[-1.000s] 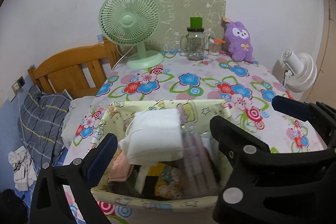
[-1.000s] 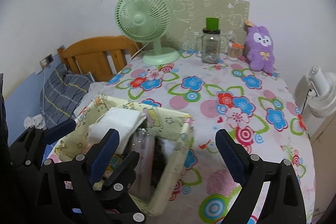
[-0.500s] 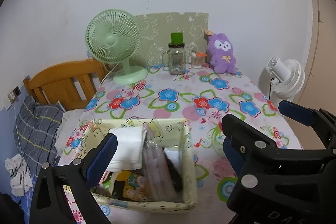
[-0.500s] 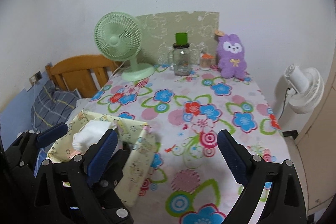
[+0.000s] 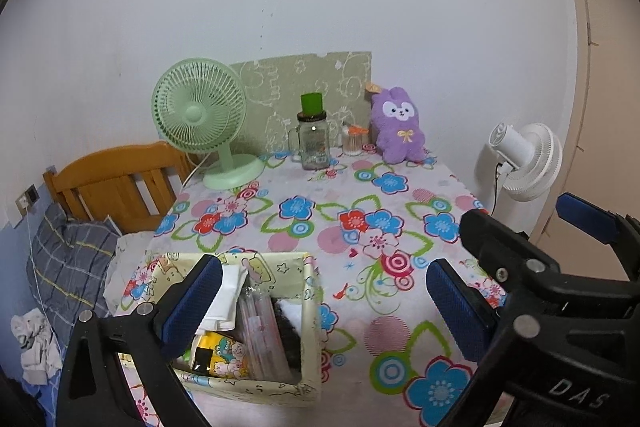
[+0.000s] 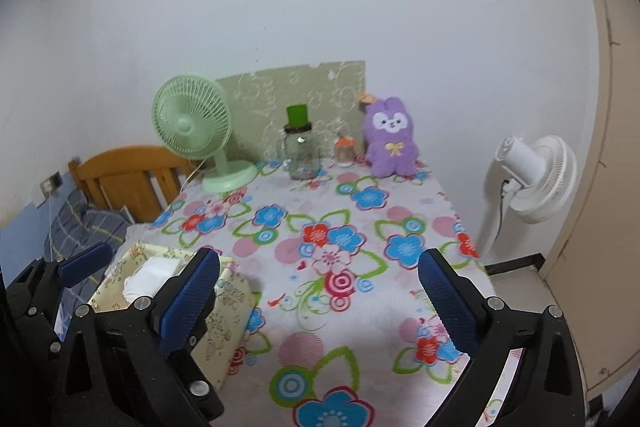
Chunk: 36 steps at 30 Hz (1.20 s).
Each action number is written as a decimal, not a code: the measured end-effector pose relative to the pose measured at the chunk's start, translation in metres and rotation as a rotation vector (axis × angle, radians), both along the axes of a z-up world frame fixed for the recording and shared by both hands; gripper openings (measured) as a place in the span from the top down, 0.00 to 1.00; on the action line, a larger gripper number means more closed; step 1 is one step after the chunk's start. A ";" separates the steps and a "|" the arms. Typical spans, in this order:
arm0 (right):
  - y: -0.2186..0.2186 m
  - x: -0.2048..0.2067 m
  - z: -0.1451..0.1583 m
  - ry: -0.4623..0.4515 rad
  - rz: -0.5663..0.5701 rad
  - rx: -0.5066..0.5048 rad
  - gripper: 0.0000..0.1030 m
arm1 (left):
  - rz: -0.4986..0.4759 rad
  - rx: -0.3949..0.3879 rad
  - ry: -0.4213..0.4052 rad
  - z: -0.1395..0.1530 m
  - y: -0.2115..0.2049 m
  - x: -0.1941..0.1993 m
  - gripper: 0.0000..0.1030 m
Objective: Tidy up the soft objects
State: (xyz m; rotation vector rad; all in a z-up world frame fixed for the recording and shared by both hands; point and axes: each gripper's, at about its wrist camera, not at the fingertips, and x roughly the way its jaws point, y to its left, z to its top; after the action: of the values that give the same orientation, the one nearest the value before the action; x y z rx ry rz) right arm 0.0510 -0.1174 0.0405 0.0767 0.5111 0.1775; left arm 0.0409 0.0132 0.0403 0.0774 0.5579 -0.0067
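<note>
A: Item one, far left?
B: Fabric storage box (image 5: 308, 307), pale yellow print, at 7 o'clock on the surface (image 5: 360, 327). Contents: folded white cloth (image 5: 226, 295), clear pouch (image 5: 260, 327), cartoon-print packet (image 5: 224, 359), something dark I cannot identify.

A: Next?
B: Left hand-held gripper (image 5: 320, 307), jaws wide, holding nothing, hovering over the box's right edge. Right hand-held gripper (image 6: 320, 303), likewise wide and empty, above bare surface at 6 o'clock.

A: Back row?
B: Green desk fan (image 5: 200, 115) at 11 o'clock, glass jar with green lid (image 5: 313, 143) at 12, small jar (image 5: 353, 143) beside it, purple plush rabbit (image 5: 400, 127) at 1 o'clock against the wall.

A: Step in hand?
B: My judgement: the plush is the one soft thing left out of the box. Approach level, close on its body rather than an ear, lift clear of the jars, then lower it into the box beside the cloth without crushing the pouch.
</note>
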 end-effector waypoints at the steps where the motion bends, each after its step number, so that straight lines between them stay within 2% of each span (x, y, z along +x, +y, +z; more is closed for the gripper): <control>1: -0.003 -0.002 0.002 -0.006 -0.005 0.003 0.02 | -0.001 0.002 -0.007 0.002 -0.002 -0.003 0.00; 16: -0.040 -0.036 0.014 -0.076 -0.088 0.009 0.00 | 0.027 0.007 -0.073 0.017 -0.007 -0.027 0.00; 36: -0.038 -0.049 0.020 -0.103 -0.098 -0.005 0.00 | 0.068 -0.024 -0.108 0.022 0.010 -0.044 0.00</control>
State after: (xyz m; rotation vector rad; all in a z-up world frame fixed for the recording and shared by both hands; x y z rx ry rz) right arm 0.0020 -0.1551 0.0606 0.0872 0.4041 0.0841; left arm -0.0031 0.0231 0.0620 0.0352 0.4520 0.0572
